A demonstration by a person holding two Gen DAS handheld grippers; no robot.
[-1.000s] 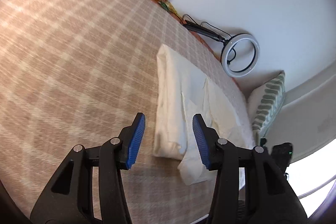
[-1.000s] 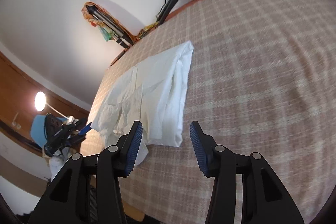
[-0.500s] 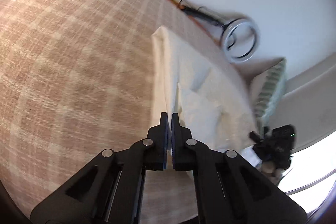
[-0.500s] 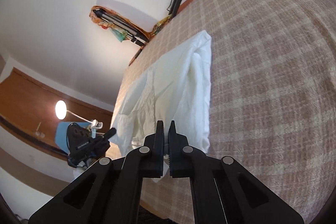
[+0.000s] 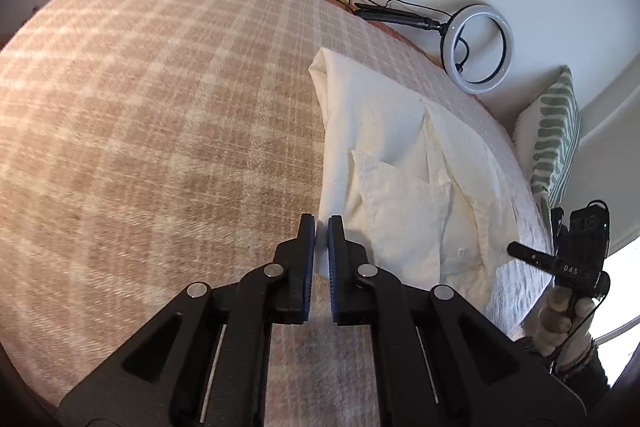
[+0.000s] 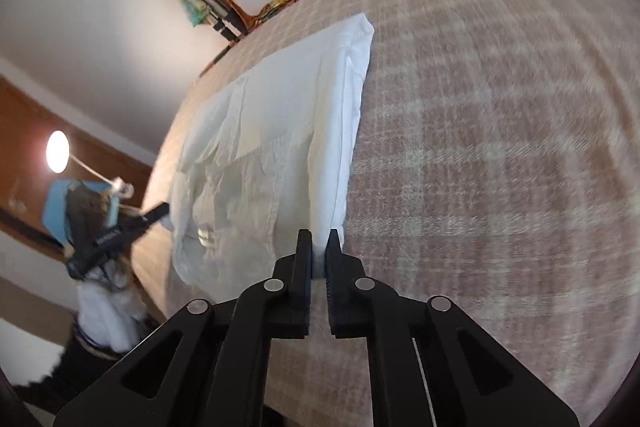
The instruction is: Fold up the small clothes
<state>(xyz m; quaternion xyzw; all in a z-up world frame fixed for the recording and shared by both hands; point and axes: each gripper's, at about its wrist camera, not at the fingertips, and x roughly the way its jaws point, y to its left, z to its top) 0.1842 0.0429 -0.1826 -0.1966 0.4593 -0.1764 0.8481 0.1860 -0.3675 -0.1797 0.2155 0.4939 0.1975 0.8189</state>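
Note:
A white garment (image 5: 384, 163) lies partly folded lengthwise on a beige checked bedspread (image 5: 160, 131). My left gripper (image 5: 321, 223) is shut on the near corner of the garment's folded edge. In the right wrist view the same white garment (image 6: 280, 131) lies on the bedspread (image 6: 500, 147), and my right gripper (image 6: 319, 241) is shut on the near corner at that end. The other gripper shows small at the far end in each view, at the right edge (image 5: 560, 263) and at the left (image 6: 120, 227).
A ring light on a stand (image 5: 478, 47) leans at the wall beyond the bed. A green patterned cushion (image 5: 554, 135) sits at the bed's right end. A folded tripod (image 6: 200, 3) lies by the wall. A lit lamp (image 6: 58, 151) stands at left.
Both grippers went from open above the garment's near edge to shut on its corners. The views have since shifted, with the right wrist view blurred by motion.

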